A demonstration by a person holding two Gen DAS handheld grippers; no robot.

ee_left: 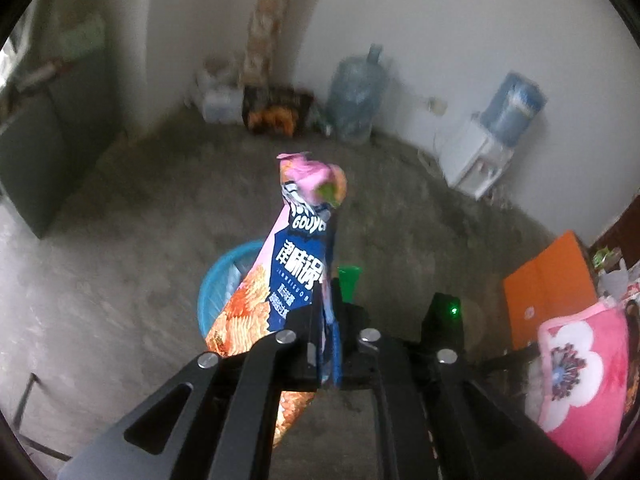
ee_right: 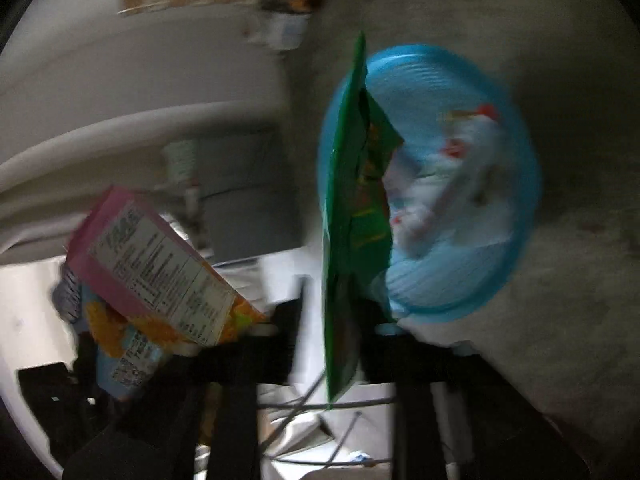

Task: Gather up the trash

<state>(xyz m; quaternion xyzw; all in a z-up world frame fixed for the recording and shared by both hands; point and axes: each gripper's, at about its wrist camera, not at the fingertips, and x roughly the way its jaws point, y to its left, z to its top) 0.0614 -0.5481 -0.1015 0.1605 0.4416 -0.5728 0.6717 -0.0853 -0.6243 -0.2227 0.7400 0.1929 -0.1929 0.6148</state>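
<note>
The left wrist camera is sitting just behind its tongs (ee_left: 326, 320), looking forward and steeply down along them across the concrete floor (ee_left: 120, 280) toward the far corner of the room, where a water jug (ee_left: 356, 96) is standing against the wall. The right wrist camera is riding behind its own tongs (ee_right: 332, 320), rolled well over so the floor is lying to the right, and its picture is blurring. Both views are taking in the blue basket (ee_left: 218, 280) (ee_right: 480, 280) from close by, along with the pink snack bag (ee_left: 296, 264) (ee_right: 160, 264) and the green wrapper (ee_left: 349, 276) (ee_right: 348, 200).
</note>
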